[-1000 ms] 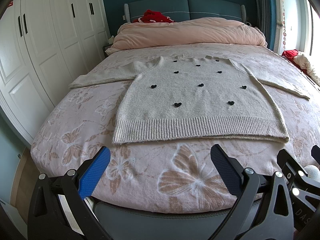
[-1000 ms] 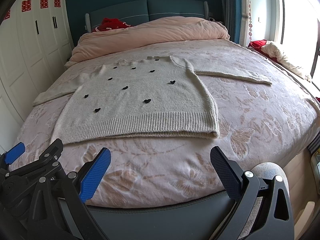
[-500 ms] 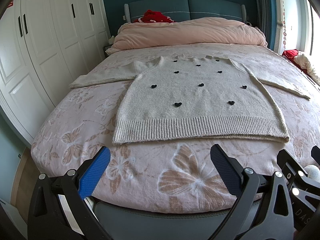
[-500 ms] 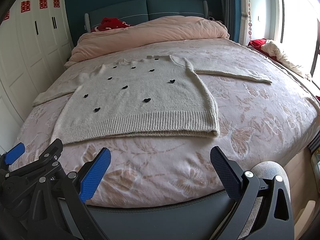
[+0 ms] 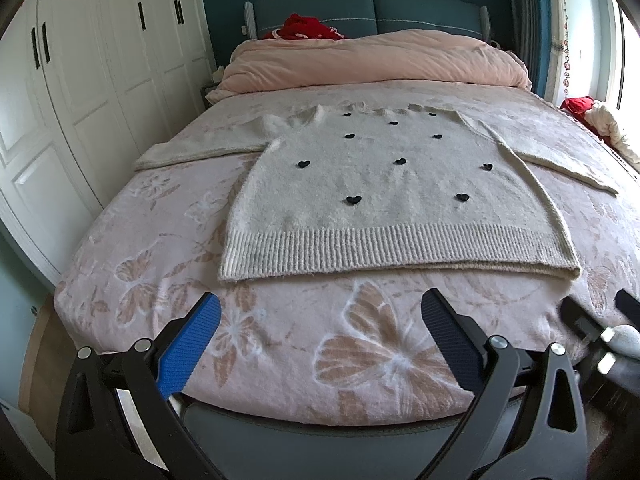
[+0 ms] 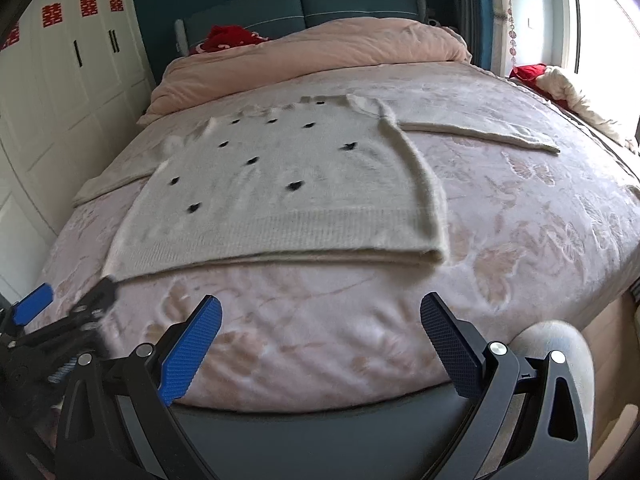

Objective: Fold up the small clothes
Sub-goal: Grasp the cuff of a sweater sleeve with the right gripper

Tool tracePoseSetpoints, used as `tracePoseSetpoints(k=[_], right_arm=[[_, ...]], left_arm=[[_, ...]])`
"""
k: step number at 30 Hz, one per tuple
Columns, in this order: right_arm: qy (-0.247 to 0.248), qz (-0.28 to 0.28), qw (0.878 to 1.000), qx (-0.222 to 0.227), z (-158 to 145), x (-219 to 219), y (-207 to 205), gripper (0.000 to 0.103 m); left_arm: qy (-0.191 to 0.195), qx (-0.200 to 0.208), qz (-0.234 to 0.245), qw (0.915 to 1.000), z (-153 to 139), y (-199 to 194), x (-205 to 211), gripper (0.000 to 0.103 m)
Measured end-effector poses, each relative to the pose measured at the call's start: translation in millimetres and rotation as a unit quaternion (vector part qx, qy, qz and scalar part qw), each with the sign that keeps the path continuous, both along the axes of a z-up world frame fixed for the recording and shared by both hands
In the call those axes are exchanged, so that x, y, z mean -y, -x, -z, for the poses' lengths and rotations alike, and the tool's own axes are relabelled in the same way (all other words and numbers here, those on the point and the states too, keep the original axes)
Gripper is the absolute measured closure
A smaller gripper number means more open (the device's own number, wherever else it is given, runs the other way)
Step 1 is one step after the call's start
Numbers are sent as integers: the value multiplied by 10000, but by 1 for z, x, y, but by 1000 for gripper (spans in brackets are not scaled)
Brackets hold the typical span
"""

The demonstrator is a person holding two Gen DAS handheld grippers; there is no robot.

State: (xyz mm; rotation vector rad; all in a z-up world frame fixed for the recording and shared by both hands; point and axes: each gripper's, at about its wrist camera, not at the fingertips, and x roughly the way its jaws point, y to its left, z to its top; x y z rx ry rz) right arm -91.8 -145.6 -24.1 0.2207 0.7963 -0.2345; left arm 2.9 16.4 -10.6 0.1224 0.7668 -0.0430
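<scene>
Your left gripper [image 5: 320, 332] and right gripper [image 6: 320, 332] hang side by side, jaws spread wide, holding nothing.

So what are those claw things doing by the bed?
A person holds one claw in each hand, getting ready to fold the fuzzy cream sweater with little black hearts. It lies flat on the pink flowery bedspread, sleeves spread out to the sides. The left claw and right claw are both open and hang near the foot of the bed, touching nothing yet.
</scene>
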Motion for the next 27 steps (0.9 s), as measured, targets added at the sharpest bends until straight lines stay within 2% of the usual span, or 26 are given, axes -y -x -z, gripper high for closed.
tracePoseSetpoints(k=[4,7,12,15,21,23,25,26,27], right_arm=[[-244,377,9990,-19,-2,70,-22,5],[-749,762,9943,-33,-2,150,-52,5],[-1244,1913,9735,170,6,292,-105,5],[-1568,2545,9540,231,23,369,-134,19],[-2178,3461,9118,383,63,450,-166,19],[-2281,3629,9027,376,75,465,-175,19],[-2188,3726,9005,487,79,477,-181,19],[-2046,3738,9030,541,77,478,-185,24],[-1943,3717,9063,524,76,480,-189,43]], left_arm=[[157,-217,-87,9996,6,-23,-13,5],[206,-242,-148,9994,8,-41,-14,5],[210,-405,-199,9988,15,-68,-2,5],[212,-528,-199,9982,22,-85,8,5],[240,-707,-183,9970,35,-121,22,5],[314,-778,-169,9963,38,-132,25,5],[359,-837,-146,9957,43,-140,28,5],[381,-867,-137,9954,44,-143,29,5],[390,-898,-142,9951,47,-148,29,5]])
